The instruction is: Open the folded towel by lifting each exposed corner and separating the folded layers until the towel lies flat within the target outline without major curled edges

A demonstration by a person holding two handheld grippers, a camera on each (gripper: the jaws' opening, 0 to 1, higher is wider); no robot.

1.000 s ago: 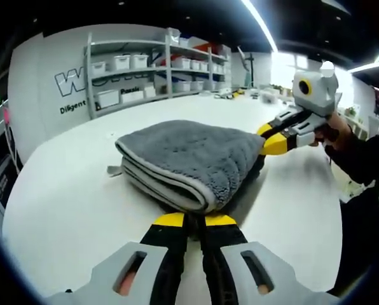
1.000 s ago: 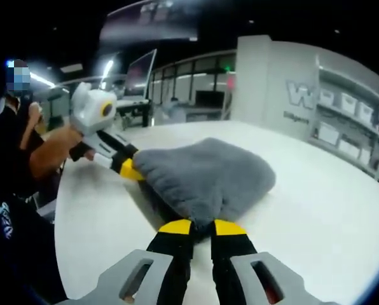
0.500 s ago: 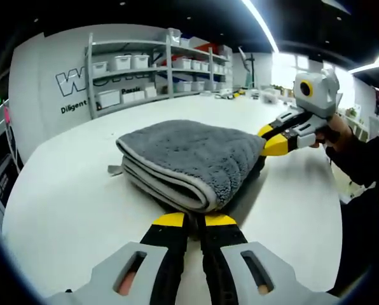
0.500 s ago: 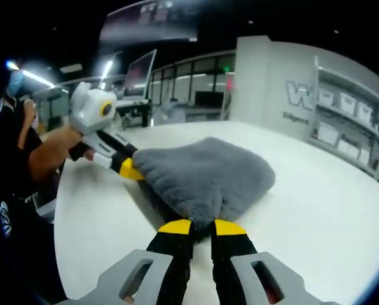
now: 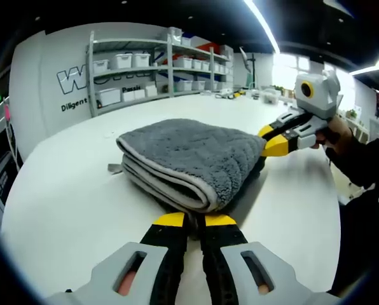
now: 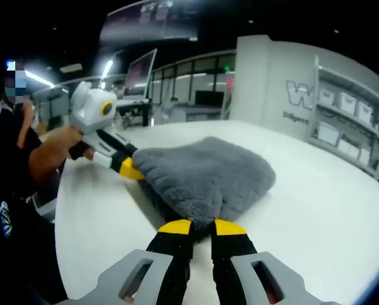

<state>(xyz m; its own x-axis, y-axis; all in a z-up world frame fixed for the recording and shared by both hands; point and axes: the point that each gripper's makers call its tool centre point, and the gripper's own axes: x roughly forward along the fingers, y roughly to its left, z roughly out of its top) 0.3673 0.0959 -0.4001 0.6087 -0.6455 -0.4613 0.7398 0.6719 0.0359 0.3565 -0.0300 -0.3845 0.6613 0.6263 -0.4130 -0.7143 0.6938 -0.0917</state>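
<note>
I'm working over a broad white table with a rounded edge, its surface smooth and lightly glossy under the ceiling lights. Far across it, to my left, a grey metal shelving unit stands against a pale wall, its shelves lined with white storage bins. Dark lettering is printed on that wall beside the shelves, partly hidden by the rack. A long bright ceiling light strip runs overhead toward the far end of the room. From my other side, I see a monitor on a far desk, with glass-walled rooms behind it.
</note>
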